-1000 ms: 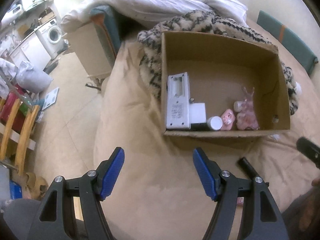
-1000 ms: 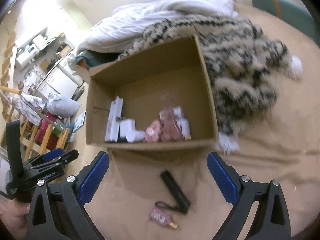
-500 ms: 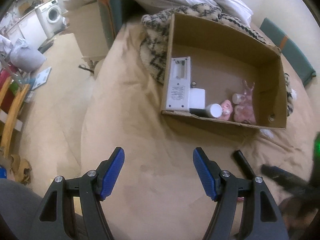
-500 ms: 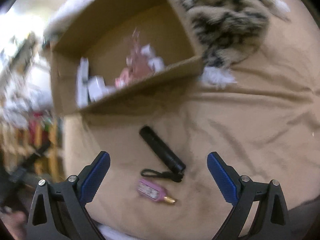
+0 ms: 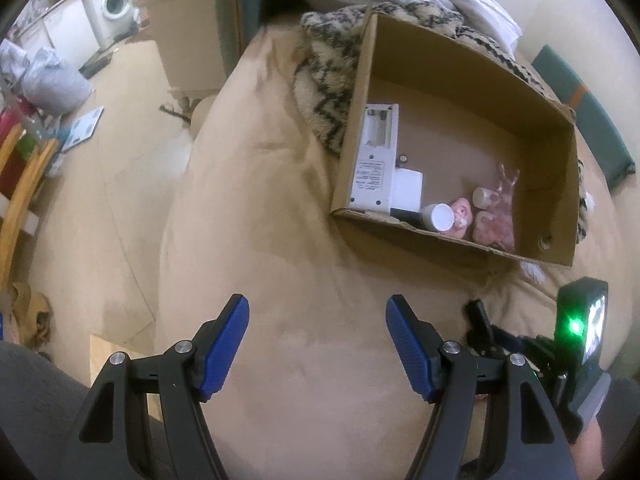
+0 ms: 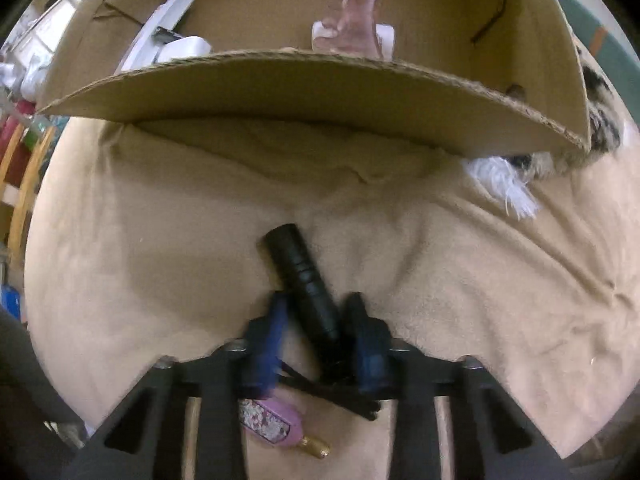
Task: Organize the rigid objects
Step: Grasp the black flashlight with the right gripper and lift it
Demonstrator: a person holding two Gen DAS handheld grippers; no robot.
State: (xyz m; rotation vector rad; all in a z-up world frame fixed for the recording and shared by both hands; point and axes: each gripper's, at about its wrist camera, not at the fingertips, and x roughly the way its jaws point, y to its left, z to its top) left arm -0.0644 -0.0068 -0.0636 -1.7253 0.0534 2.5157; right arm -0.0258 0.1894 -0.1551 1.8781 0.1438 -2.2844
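Right claw (image 6: 316,300) has dropped, pads now flanking the black flashlight (image 6: 302,276).

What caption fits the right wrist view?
Right gripper closes around black flashlight on tan bedspread, cardboard box ahead.

The left wrist view looks down from well above the bed (image 5: 280,240), taking in the whole cardboard box (image 5: 532,152) ahead and the floor to the left. The right wrist view sits low and close to the bed (image 6: 500,280), facing the box's near wall (image 6: 312,88). The 2 views share the box, the bed and the black flashlight (image 6: 304,276).
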